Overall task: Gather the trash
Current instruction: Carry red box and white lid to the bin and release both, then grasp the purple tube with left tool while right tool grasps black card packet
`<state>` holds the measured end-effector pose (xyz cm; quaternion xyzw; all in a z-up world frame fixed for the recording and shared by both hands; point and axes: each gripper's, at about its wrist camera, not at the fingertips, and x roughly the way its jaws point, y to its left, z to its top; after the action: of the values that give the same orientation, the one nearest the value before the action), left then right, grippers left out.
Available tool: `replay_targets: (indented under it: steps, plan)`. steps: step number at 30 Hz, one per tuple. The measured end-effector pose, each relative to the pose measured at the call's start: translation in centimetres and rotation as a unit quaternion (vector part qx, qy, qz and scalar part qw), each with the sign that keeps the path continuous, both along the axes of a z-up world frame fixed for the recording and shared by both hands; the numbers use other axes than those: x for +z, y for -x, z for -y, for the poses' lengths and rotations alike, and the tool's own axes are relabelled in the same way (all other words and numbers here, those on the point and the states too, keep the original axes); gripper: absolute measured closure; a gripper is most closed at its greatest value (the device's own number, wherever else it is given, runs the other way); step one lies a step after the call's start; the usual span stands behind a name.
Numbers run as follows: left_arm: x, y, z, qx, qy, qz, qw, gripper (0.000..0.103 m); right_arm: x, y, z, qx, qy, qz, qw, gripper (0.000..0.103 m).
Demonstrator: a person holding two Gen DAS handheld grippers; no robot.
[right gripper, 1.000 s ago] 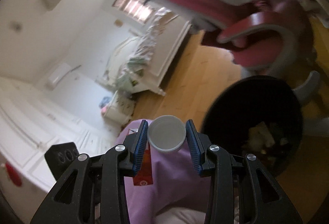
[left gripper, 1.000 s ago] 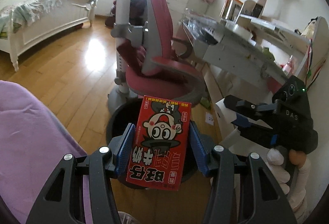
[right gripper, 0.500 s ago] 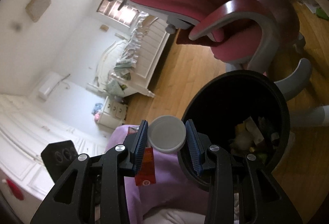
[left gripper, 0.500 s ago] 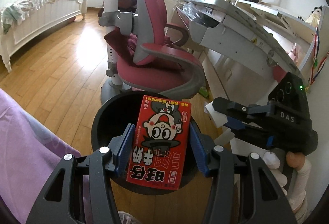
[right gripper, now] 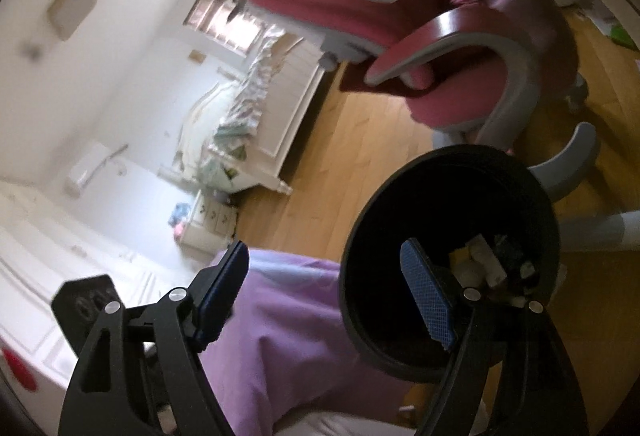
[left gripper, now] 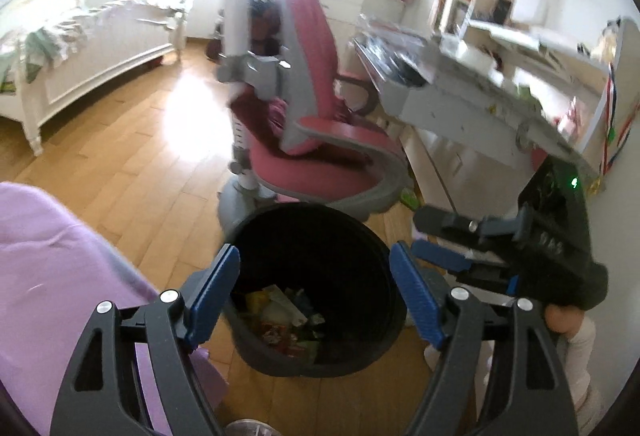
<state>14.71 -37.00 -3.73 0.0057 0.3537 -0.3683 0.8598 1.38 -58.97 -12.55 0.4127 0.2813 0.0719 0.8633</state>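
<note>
A black round trash bin [left gripper: 256, 348] stands on the wooden floor, with mixed wrappers and scraps [left gripper: 286, 320] at its bottom. My left gripper [left gripper: 316, 296] is open and empty, directly above the bin's mouth. The right gripper [left gripper: 460, 248] shows at the right of the left wrist view, beside the bin. In the right wrist view my right gripper [right gripper: 328, 296] is open and empty, its right finger over the bin's rim [right gripper: 360, 220]. Trash lies inside the bin [right gripper: 488, 260].
A pink and grey desk chair [left gripper: 320, 140] stands just behind the bin. A white desk [left gripper: 472, 104] runs along the right. A purple cloth [left gripper: 52, 268] lies at lower left. A white bed [left gripper: 80, 48] stands at the far left across the wooden floor [left gripper: 120, 164].
Both grippers opened. The red snack packet left the left gripper and the white round lid left the right gripper; neither is in the grippers now.
</note>
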Motion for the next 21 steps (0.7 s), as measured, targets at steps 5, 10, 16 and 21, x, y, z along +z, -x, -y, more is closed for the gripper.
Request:
replay_targets:
  steps: [5, 10, 16, 21]
  plan:
    - [1.6, -0.1, -8.9, 0.094, 0.021, 0.025, 0.9950, 0.026, 1.1, -1.9, -5.2, 0.067, 0.038, -0.004, 0.997, 0.025]
    - [1.7, -1.2, -19.5, 0.198, 0.022, 0.018, 0.9798, 0.026, 2.4, -4.2, -13.5, 0.172, 0.105, -0.009, 0.979, 0.025]
    - [0.9, -3.4, -30.4, 0.284, -0.030, 0.008, 0.9584, 0.027, 2.8, -6.6, -22.2, 0.271, 0.138, -0.016, 0.953, 0.025]
    - [-1.7, -7.2, -35.5, 0.293, -0.084, -0.029, 0.9519, 0.027, 3.6, -10.6, -33.3, 0.384, 0.234, -0.004, 0.893, 0.025]
